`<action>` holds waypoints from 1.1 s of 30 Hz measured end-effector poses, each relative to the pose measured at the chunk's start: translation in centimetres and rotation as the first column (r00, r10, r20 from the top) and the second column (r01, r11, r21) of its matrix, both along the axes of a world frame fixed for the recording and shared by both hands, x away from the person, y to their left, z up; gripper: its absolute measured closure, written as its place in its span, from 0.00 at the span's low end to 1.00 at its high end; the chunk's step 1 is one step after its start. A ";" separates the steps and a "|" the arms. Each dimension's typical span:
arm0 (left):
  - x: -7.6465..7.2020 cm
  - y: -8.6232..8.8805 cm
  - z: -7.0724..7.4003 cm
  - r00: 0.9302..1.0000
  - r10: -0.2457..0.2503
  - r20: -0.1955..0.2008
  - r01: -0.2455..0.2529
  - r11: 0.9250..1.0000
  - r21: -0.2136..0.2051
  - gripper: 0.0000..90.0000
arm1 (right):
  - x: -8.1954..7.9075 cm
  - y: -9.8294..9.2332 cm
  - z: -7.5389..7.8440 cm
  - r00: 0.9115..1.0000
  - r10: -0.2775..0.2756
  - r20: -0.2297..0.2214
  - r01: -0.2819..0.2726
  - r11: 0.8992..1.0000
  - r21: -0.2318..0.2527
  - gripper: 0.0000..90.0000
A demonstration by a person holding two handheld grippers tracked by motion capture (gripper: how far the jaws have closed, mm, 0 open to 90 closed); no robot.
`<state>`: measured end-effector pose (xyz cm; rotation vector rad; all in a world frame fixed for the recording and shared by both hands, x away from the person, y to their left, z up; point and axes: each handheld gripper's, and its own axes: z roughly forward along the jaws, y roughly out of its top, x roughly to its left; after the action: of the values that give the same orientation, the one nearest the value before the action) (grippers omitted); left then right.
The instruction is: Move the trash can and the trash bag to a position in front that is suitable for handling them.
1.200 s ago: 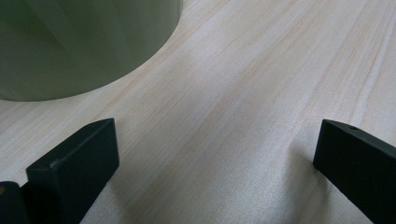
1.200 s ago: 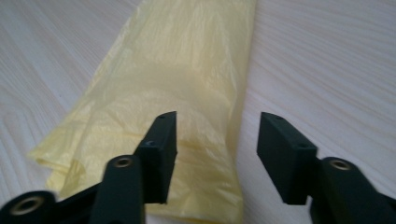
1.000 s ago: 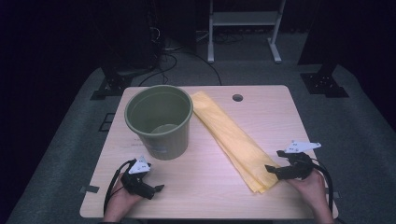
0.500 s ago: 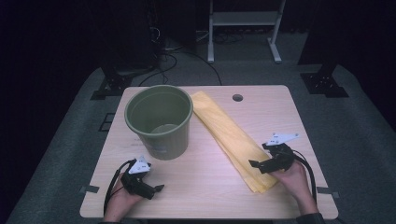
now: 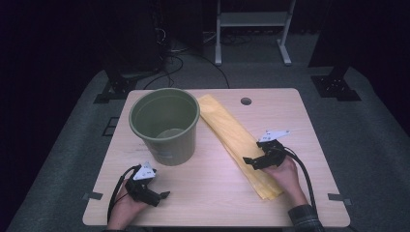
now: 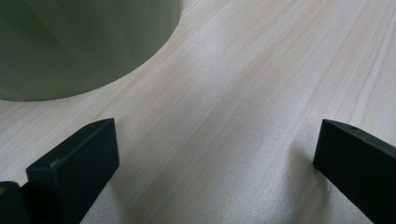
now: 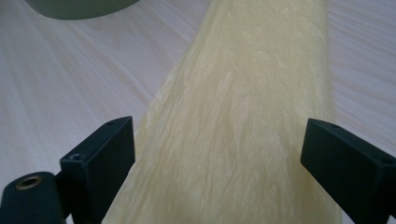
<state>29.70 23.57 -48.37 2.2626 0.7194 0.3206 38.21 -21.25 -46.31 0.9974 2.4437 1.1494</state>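
Pale wooden tabletop in a dark room. Left tool rests spread and empty at the near edge. Right tool, jaws spread, straddles the folded yellow plastic sheet; lower squarely before closing. Beyond, green bucket stands upright, apparently empty.

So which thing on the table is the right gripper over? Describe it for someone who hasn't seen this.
On the light wooden table, look right of the green bucket. A long yellow folded sheet runs diagonally from beside the bucket's rim toward the near right edge. It is the only flat, yellow thing there, lying between the open right gripper jaws.
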 end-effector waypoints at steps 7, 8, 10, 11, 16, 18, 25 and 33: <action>0.0 0.0 0.0 1.000 0.000 0.000 0.000 1.000 0.000 0.00 | 0.6 0.5 -2.0 1.000 -0.001 -0.008 0.000 0.999 -0.055 0.10; 0.0 0.0 0.0 1.000 0.000 0.000 0.000 1.000 0.000 0.00 | 0.6 0.5 -2.1 1.000 -0.001 -0.013 0.001 0.998 -0.057 0.10; 0.0 0.0 0.0 1.000 0.000 0.000 0.000 1.000 0.000 0.00 | 0.6 0.5 -2.2 1.000 0.002 -0.004 -0.002 0.998 -0.060 0.10; 0.0 0.0 0.0 1.000 0.000 0.000 0.000 1.000 0.000 0.00 | 0.6 0.5 -2.2 1.000 0.002 -0.002 -0.002 0.998 -0.061 0.10; -0.1 -0.1 0.0 1.000 0.009 0.000 -0.009 1.000 0.001 0.00 | 0.4 0.3 -2.3 1.000 0.011 0.006 -0.011 0.998 -0.067 0.10; 0.0 -0.1 0.0 1.000 0.011 0.000 -0.011 1.000 0.002 0.00 | 0.3 0.2 -2.3 1.000 0.003 0.002 -0.003 0.998 -0.064 0.10; 0.0 -0.1 0.0 1.000 0.011 0.000 -0.011 1.000 0.001 0.00 | -0.3 -0.6 -2.3 1.000 -0.006 0.005 0.007 0.998 -0.063 0.10; 0.0 -0.1 0.0 1.000 0.012 0.000 -0.012 1.000 0.001 0.00 | -1.7 -1.9 -2.3 1.000 -0.012 0.004 0.012 0.998 -0.063 0.11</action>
<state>29.65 23.46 -48.38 2.2599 0.7327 0.3266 36.52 -23.14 -48.63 0.9895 2.4514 1.0621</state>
